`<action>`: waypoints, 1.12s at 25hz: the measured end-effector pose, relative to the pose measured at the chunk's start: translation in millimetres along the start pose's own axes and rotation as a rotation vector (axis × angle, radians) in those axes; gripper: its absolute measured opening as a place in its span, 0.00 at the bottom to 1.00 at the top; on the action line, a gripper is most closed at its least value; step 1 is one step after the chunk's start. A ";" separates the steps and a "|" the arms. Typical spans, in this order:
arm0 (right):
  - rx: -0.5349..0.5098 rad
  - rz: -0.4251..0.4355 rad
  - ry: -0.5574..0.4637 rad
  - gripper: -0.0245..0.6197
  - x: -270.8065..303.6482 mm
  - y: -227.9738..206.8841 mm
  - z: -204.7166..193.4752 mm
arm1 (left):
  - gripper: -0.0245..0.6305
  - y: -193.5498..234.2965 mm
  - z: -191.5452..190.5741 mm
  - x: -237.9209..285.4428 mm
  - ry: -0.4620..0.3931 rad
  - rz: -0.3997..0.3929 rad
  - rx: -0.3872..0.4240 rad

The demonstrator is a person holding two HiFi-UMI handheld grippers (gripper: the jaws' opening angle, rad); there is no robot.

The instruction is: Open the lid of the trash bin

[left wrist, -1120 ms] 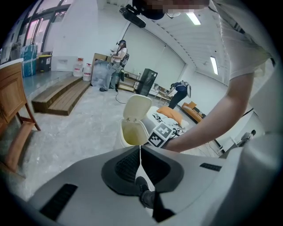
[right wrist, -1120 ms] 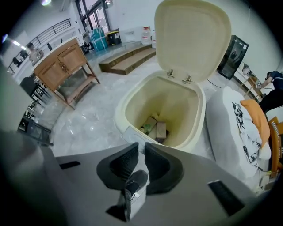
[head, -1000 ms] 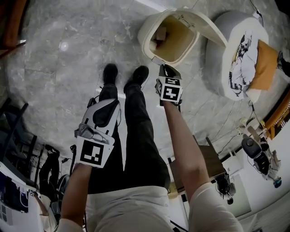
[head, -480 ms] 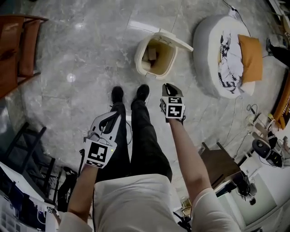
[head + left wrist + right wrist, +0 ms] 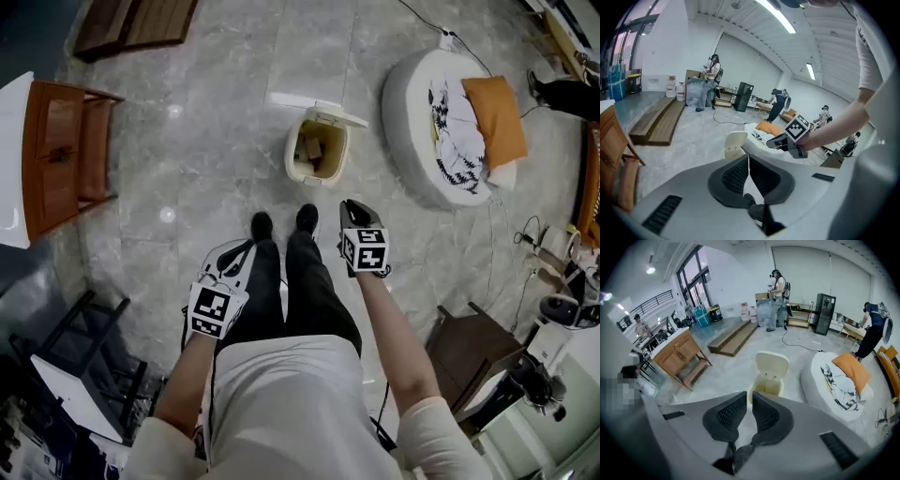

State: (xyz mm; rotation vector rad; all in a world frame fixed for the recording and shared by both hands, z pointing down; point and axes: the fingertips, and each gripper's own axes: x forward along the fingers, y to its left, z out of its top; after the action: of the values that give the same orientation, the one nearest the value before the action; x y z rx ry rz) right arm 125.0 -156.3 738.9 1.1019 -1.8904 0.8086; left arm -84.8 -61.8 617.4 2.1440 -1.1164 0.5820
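The cream trash bin [image 5: 316, 150] stands on the marble floor ahead of the person's shoes, its lid [image 5: 316, 105] swung up and open, some rubbish showing inside. Both grippers are held at waist height, well short of the bin and touching nothing. My left gripper [image 5: 244, 247] is shut and empty; its own view shows its jaws [image 5: 748, 157] pressed together, with the bin [image 5: 734, 145] beyond. My right gripper [image 5: 350, 205] is also shut and empty [image 5: 750, 395], pointing at the bin [image 5: 766, 384] and its raised lid [image 5: 771, 363].
A round white floor cushion [image 5: 433, 141] with an orange pillow [image 5: 492, 117] lies right of the bin. A wooden cabinet [image 5: 66, 155] stands at left, wooden steps [image 5: 141, 21] at the far left. Dark furniture [image 5: 473, 349] is behind at right. People work in the background.
The bin has dropped farther away and looks smaller as the person rose and backed off. The right gripper, close to the bin's rim a second ago, is now well clear of it.
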 end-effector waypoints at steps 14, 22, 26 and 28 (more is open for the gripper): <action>-0.080 -0.009 -0.207 0.11 -149.6 18.4 55.8 | 0.07 -17.3 63.8 -51.8 -0.066 -0.039 0.106; -0.157 -0.013 -0.278 0.11 -210.3 16.4 62.2 | 0.07 -39.6 86.1 -76.6 -0.117 -0.035 0.121; -0.187 -0.008 -0.316 0.11 -242.0 8.3 62.2 | 0.07 -60.9 97.1 -86.4 -0.144 -0.025 0.131; -0.199 -0.006 -0.337 0.11 -255.2 2.1 61.4 | 0.07 -70.2 101.8 -88.9 -0.161 -0.010 0.138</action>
State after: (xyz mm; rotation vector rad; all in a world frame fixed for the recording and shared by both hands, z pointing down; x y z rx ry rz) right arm 184.0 -104.5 488.4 1.1714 -2.1891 0.4368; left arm -65.1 -55.2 466.5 2.3489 -1.1801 0.5015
